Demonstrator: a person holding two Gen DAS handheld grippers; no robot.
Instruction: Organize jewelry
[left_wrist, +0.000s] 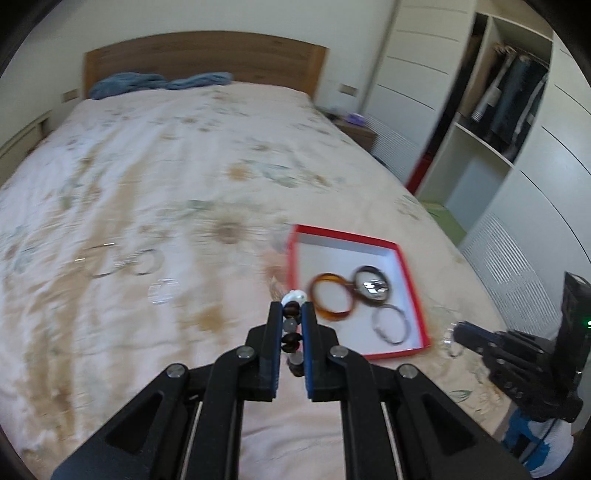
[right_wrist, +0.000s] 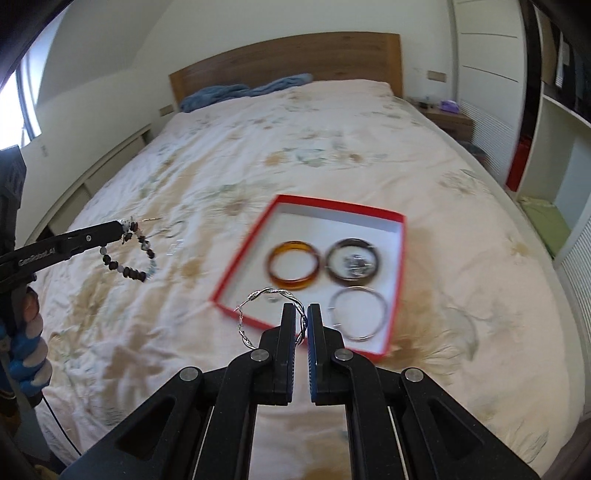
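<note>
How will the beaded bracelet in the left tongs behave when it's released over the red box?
Likely floppy: in the right wrist view the beaded bracelet sags in a loose loop below the left tongs. Probably light, since a pinch on a few beads holds it. It should collapse into a heap in the red box rather than roll.
</note>
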